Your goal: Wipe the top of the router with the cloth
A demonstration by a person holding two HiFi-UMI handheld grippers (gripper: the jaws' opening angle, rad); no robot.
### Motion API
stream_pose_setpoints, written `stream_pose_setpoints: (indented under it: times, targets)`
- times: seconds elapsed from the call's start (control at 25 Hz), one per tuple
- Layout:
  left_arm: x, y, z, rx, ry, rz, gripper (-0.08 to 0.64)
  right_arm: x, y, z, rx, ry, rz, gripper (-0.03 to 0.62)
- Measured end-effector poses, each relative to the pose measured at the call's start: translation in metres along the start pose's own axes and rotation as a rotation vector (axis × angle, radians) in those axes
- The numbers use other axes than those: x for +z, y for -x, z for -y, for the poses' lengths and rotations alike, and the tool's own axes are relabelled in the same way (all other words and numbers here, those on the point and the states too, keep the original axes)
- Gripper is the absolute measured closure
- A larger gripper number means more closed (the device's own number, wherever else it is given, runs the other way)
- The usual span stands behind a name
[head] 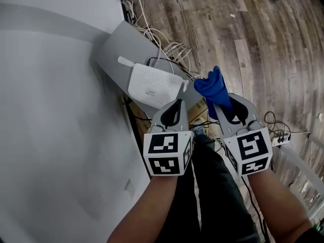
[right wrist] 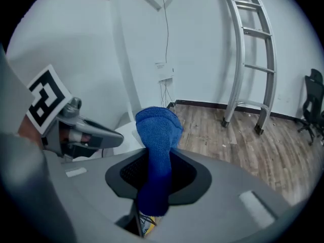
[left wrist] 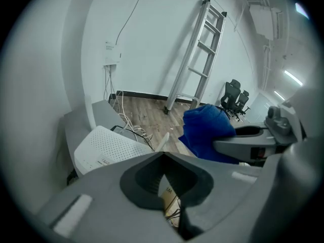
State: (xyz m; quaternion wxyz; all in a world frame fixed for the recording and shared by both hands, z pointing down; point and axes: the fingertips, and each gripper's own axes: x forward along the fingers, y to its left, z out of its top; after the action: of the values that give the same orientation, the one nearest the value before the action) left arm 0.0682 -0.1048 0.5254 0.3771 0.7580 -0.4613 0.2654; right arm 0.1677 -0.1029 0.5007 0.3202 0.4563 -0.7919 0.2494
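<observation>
Right gripper (head: 225,108) clamping blue cloth (head: 212,87), cloth bunching upright above jaws, just right of white router (head: 152,84). Router lying on grey box (head: 114,47) against wall. Left gripper (head: 178,103) hovering near router's edge, jaws together, gripping nothing.

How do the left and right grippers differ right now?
The right gripper is shut on the blue cloth; the left gripper is shut on nothing. The left gripper is next to the router; the right gripper is farther off to its side. Both are held side by side.
</observation>
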Motion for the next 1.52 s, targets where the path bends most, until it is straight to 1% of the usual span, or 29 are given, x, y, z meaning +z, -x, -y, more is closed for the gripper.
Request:
stream_pose_setpoints:
  times: [0.08,0.16,0.28,0.36,0.44,0.56,0.72,0.84,0.96,1.04,1.16,1.24,1.32,1.44,1.52]
  targets:
    - [-0.004,-0.007,0.001,0.008,0.006,-0.005,0.56,-0.011,-0.019,0.005,0.001,0.014,-0.025,0.479]
    - [-0.01,-0.017,-0.002,0.016,0.006,-0.005,0.56,-0.026,-0.046,0.001,0.02,0.023,-0.045,0.479]
    - [-0.023,-0.033,-0.009,0.023,0.002,-0.002,0.56,-0.049,-0.083,-0.007,0.027,-0.003,-0.063,0.479]
    - [-0.024,-0.039,-0.015,0.031,0.005,0.01,0.56,-0.053,-0.098,-0.007,0.023,-0.013,-0.058,0.479]
    - [-0.025,-0.038,-0.019,0.039,0.009,0.013,0.56,-0.049,-0.101,-0.011,0.03,-0.016,-0.049,0.479]
    - [-0.026,-0.024,-0.022,0.048,0.018,-0.001,0.56,-0.039,-0.09,-0.023,0.053,-0.022,-0.047,0.479]
    - [-0.003,0.002,-0.021,0.051,0.022,0.009,0.56,-0.004,-0.062,-0.033,0.063,-0.029,-0.037,0.479]
    - [0.019,0.032,-0.015,0.05,0.011,0.018,0.56,0.028,-0.032,-0.05,0.084,-0.043,-0.024,0.479]
    - [0.051,0.071,-0.005,0.061,-0.006,0.056,0.56,0.072,0.008,-0.066,0.109,-0.025,0.026,0.479]
    - [0.084,0.099,0.003,0.08,-0.012,0.101,0.56,0.109,0.036,-0.066,0.114,-0.003,0.075,0.479]
    - [0.145,0.155,0.022,0.113,-0.024,0.183,0.56,0.175,0.089,-0.058,0.115,0.017,0.167,0.479]
    - [0.19,0.203,0.038,0.136,-0.057,0.262,0.56,0.225,0.132,-0.056,0.117,0.027,0.251,0.479]
    - [0.232,0.259,0.057,0.162,-0.111,0.358,0.56,0.275,0.182,-0.062,0.125,0.041,0.347,0.479]
    - [0.291,0.341,0.087,0.208,-0.203,0.541,0.56,0.341,0.249,-0.076,0.122,0.091,0.491,0.48]
    - [0.319,0.385,0.105,0.23,-0.253,0.675,0.56,0.365,0.277,-0.084,0.099,0.128,0.554,0.481]
